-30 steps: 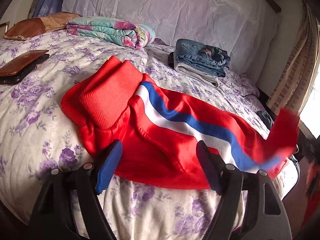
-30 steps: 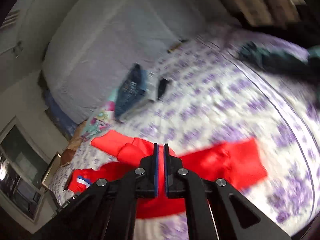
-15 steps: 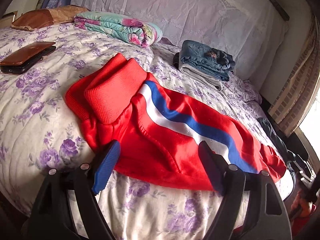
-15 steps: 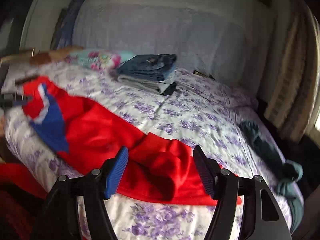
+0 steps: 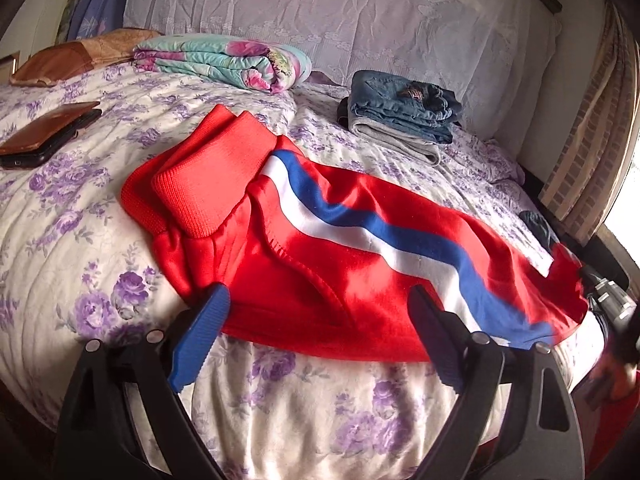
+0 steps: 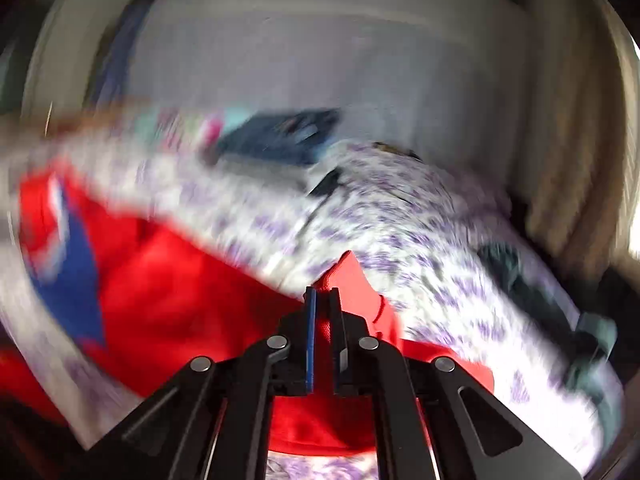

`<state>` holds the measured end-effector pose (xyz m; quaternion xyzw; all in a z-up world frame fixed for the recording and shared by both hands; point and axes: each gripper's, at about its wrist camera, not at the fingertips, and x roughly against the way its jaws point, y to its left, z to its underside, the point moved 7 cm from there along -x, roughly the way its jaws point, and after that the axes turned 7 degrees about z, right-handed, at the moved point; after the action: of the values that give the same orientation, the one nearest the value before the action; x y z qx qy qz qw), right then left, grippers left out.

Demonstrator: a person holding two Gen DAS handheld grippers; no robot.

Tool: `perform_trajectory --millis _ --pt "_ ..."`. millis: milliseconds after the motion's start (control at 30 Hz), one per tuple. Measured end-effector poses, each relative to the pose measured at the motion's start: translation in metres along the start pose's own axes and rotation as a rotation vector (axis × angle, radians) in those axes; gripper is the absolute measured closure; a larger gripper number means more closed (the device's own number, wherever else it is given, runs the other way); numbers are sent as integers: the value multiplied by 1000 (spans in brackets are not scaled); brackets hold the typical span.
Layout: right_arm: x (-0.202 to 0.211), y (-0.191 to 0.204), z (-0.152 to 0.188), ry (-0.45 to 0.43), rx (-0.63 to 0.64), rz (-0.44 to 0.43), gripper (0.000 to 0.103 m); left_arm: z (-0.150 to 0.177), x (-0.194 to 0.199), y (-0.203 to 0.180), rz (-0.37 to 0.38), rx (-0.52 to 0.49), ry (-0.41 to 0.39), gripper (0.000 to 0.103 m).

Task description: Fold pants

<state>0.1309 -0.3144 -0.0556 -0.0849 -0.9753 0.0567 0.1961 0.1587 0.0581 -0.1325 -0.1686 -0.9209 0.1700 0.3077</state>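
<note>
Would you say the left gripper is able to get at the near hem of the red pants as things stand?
Probably yes. The left gripper, its jaws opening with nothing between them, hovers just short of the red pants, whose near edge lies uncovered on the floral bedspread. Nothing stands between.

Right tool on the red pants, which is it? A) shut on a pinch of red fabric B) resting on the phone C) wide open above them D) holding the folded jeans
A: in the right wrist view the right tool has its jaws closed, with a peak of the red pants pinched between them.
</note>
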Motion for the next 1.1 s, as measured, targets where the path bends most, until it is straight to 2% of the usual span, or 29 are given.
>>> perform_trajectory --millis 67,133,200,233,300,367,433,467,500,567,633,700,733,767,800,833,867,933,1033,1100 --pt "10 -61 7 4 -323 -61 97 0 0 0 4 5 -3 14" --pt "5 -112 40 66 -538 -58 97 -1 1 1 15 13 -3 14" --pt "-1 -153 81 147 -702 24 93 -2 2 2 25 20 -3 14" --pt "1 -167 95 157 -778 23 93 -2 2 3 29 24 -3 14" --pt "17 -181 96 94 -836 20 93 -2 2 3 33 29 -2 14" --pt "31 -170 74 21 -750 11 93 -2 3 3 33 39 -3 14" --pt "38 -138 45 -22 -603 -24 89 -2 3 3 30 38 -4 14" --pt "40 -118 34 -37 -526 -43 79 -1 3 3 28 37 -4 14" --pt "39 -97 25 -48 -448 -62 61 -1 3 3 26 36 -3 14" --pt "31 -56 16 -51 -283 -84 50 -1 3 3 26 36 -2 14" --pt "14 -34 24 17 -189 -92 50 -1 3 3 32 39 0 14" --pt "-17 -31 52 150 -202 -101 50 -1 4 4 43 48 4 14" --pt "-36 -37 76 239 -250 -97 52 -2 4 5 50 53 5 14" --pt "-42 -43 91 241 -315 -137 57 -2 5 5 58 57 5 14" --pt "-36 -47 92 188 -353 -149 68 -2 5 6 63 58 6 14" --pt "-33 -51 92 211 -370 -141 70 -2 5 6 65 57 6 14" --pt "-29 -52 87 214 -391 -146 70 -2 5 5 62 54 3 14" --pt "-17 -42 60 154 -396 -212 68 0 2 2 42 29 -1 11" --pt "-14 8 10 112 -256 -327 68 5 -4 -6 -18 -52 3 7" --pt "-25 54 -16 138 -156 -420 61 9 -7 -10 -71 -104 8 6"
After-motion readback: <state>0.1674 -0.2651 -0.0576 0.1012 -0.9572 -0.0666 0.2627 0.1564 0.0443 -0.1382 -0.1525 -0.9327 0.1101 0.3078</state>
